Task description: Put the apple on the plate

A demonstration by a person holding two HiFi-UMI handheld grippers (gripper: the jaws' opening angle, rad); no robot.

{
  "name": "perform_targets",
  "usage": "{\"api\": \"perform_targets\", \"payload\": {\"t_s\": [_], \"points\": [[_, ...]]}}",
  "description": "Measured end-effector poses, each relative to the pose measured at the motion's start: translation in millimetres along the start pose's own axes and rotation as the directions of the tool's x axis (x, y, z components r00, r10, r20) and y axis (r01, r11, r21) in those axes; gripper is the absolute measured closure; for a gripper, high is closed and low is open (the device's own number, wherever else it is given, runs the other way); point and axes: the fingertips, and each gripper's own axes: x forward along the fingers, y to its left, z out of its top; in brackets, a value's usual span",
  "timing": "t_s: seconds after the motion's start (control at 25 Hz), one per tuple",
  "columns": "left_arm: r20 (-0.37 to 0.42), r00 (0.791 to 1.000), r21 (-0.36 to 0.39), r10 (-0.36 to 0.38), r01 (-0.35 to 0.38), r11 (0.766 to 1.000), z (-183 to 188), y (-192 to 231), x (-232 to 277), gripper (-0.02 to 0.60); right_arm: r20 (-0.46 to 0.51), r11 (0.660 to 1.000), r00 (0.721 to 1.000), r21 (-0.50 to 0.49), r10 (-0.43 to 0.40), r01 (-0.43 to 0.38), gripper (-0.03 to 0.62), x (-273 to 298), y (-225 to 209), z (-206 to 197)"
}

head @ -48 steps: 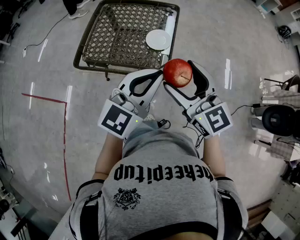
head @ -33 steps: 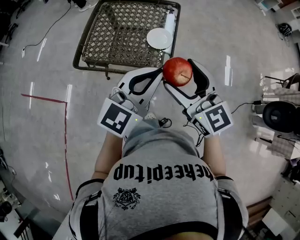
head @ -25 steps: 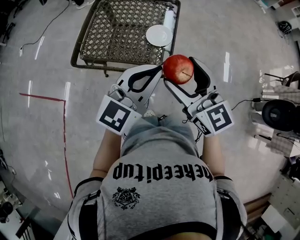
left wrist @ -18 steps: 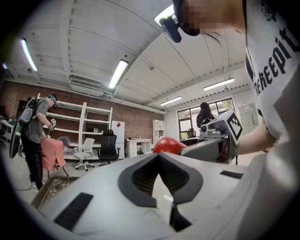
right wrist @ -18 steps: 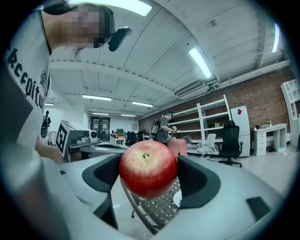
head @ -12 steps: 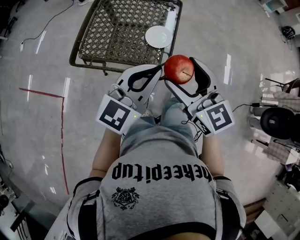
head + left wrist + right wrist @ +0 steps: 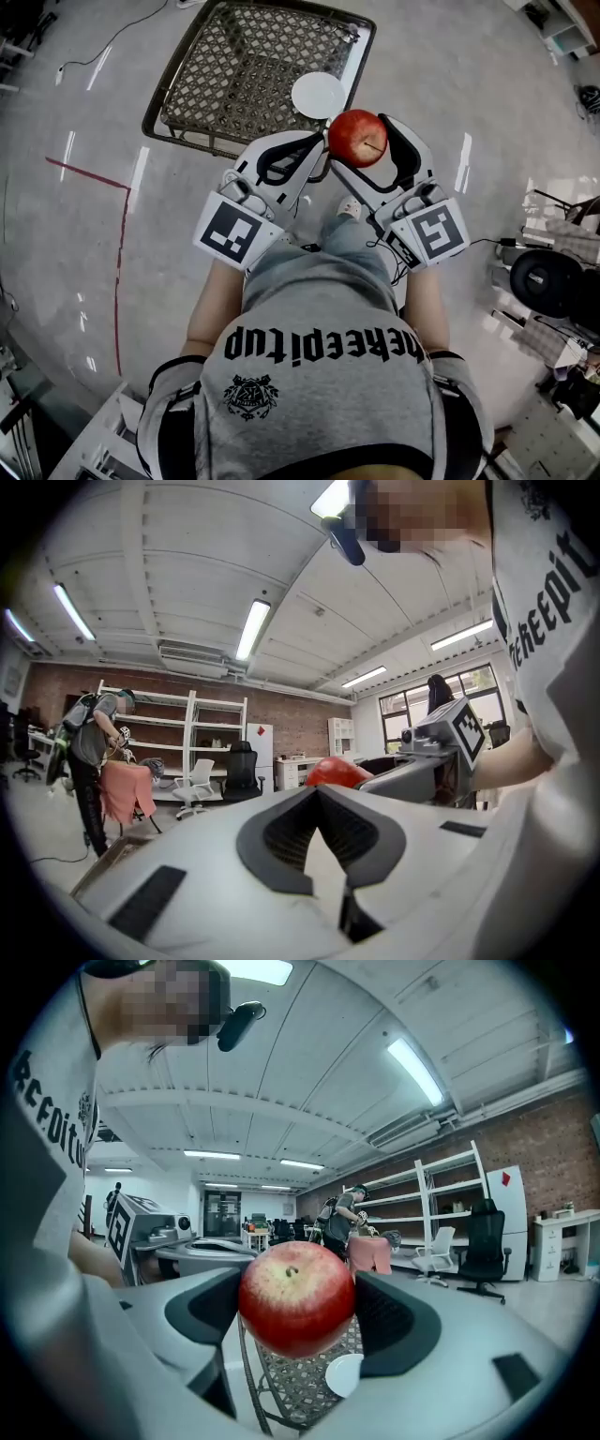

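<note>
Head view, right hand-held gripper (image 7: 360,143) clamped on apple (image 7: 357,138), plate (image 7: 318,95) apart ahead (left hand-held gripper (image 7: 315,148) closed, empty)

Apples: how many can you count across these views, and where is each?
1. The apple is gripped in the right tongs, held in the air short of the white plate on the lattice table. No others show.

a white plate (image 7: 319,95) is seen lying at the near right edge of a dark lattice-topped table (image 7: 244,66), which is set on a glossy grey floor (image 7: 469,56) marked with red tape (image 7: 121,272).
</note>
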Motion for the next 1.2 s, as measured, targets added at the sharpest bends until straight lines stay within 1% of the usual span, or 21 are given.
{"api": "perform_targets", "payload": {"t_s": [0.16,0.36,0.72,0.96,1.2], "points": [[-0.006,0.999,-0.013,0.035,-0.035,0.999,4,9,15,0.562,-0.002,1.000,1.000,-0.001,0.029,-0.029,0.192,8,-19,5],[-0.011,0.997,-0.018,0.079,-0.079,0.997,6,14,26,0.561,-0.003,0.998,0.998,-0.003,0.066,-0.066,0.192,13,-33,7],[-0.016,0.989,-0.040,0.149,-0.150,0.988,6,20,59,0.561,-0.022,0.991,0.991,-0.003,0.133,-0.133,0.192,16,-67,3],[-0.024,0.977,-0.060,0.214,-0.215,0.975,4,21,73,0.561,-0.036,0.980,0.979,-0.006,0.199,-0.199,0.192,19,-81,-1],[-0.032,0.959,-0.066,0.282,-0.283,0.957,3,17,83,0.561,-0.041,0.965,0.964,-0.008,0.262,-0.263,0.192,19,-92,-4]]}}
